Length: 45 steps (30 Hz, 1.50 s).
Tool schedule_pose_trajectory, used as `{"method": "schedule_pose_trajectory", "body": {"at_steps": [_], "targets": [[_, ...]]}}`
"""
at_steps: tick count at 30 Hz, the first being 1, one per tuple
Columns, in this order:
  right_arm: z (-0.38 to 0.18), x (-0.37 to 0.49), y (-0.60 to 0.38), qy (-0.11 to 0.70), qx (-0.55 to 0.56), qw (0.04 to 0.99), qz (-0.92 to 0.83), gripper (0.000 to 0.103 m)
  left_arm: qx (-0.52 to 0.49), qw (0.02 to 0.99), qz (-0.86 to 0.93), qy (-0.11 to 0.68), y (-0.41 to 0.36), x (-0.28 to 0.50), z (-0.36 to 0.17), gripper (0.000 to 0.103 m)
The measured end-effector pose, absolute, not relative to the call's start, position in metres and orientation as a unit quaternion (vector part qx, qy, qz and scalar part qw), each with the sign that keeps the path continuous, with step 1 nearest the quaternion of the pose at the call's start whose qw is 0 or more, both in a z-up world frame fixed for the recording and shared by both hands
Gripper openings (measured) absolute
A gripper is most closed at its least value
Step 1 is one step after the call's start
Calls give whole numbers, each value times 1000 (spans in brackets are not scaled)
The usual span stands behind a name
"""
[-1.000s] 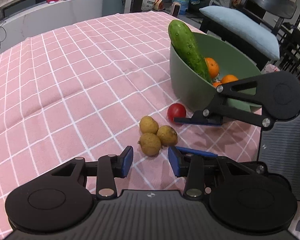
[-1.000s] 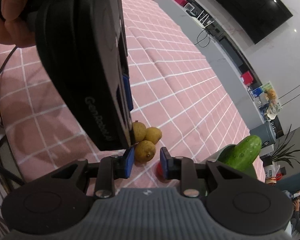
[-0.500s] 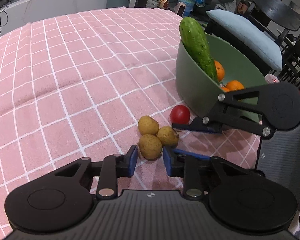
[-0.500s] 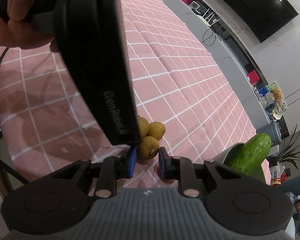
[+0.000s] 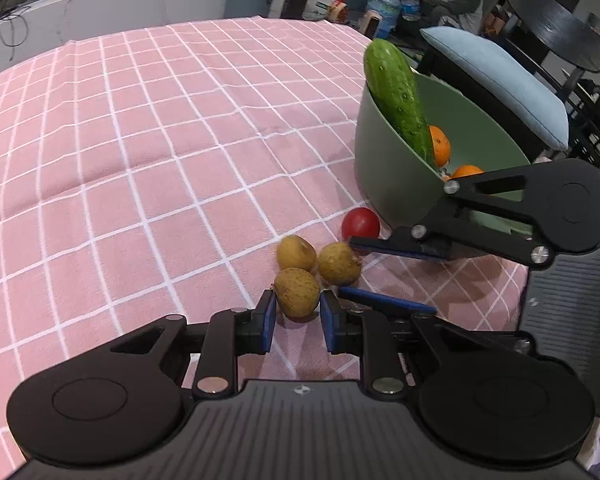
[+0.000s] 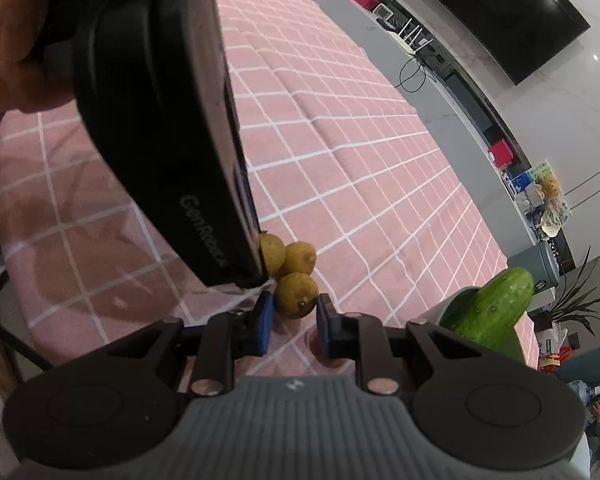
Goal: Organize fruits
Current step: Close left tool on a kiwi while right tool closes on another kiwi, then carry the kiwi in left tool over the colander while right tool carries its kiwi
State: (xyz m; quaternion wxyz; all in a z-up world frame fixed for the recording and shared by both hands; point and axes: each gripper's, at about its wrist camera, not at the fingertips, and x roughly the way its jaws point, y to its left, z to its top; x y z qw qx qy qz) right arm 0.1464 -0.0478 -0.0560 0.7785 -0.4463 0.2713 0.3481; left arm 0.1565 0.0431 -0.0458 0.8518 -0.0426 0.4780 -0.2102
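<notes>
Three small yellow-brown fruits lie clustered on the pink checked cloth (image 5: 140, 160). My left gripper (image 5: 298, 320) has its jaws closing, and its blue pads press both sides of the nearest fruit (image 5: 297, 297). My right gripper (image 6: 294, 320) is shut on the neighbouring fruit (image 6: 296, 295); in the left wrist view its fingers (image 5: 392, 246) straddle that fruit (image 5: 339, 263). The third fruit (image 5: 296, 254) lies free. A red tomato (image 5: 361, 222) rests against the green bowl (image 5: 388, 184), which holds a cucumber (image 5: 396, 96) and oranges (image 5: 440, 146).
The left gripper's black housing (image 6: 152, 120), held by a hand (image 6: 8, 40), fills the upper left of the right wrist view. Beyond the bowl stands a chair with a blue cushion (image 5: 496, 80). A person (image 5: 452, 0) sits far behind. A grey counter (image 5: 100, 12) runs past the table.
The left jaws went from wide apart to closed on the nearest fruit. The right jaws narrowed slightly onto the neighbouring fruit. Both grippers edged closer to the cluster.
</notes>
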Motion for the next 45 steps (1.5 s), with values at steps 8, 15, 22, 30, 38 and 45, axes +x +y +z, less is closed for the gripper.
{"method": "schedule_pose_trajectory", "body": {"at_steps": [8, 15, 22, 30, 38, 45], "targets": [[-22, 142, -61, 281, -385, 802, 359, 18, -74, 866, -184, 459, 58, 144, -19, 26], [17, 142, -87, 296, -310, 830, 356, 18, -67, 878, -170, 442, 53, 136, 9, 26], [46, 138, -124, 306, -263, 849, 341, 18, -54, 885, -182, 425, 27, 133, 38, 26], [59, 140, -175, 325, -240, 858, 318, 19, -35, 884, -206, 418, -14, 140, 55, 26], [58, 166, -220, 362, -216, 855, 302, 19, -14, 870, -225, 438, -61, 162, 48, 26], [46, 187, -230, 392, -222, 837, 311, 18, -6, 849, -207, 486, -91, 184, 25, 26]]}}
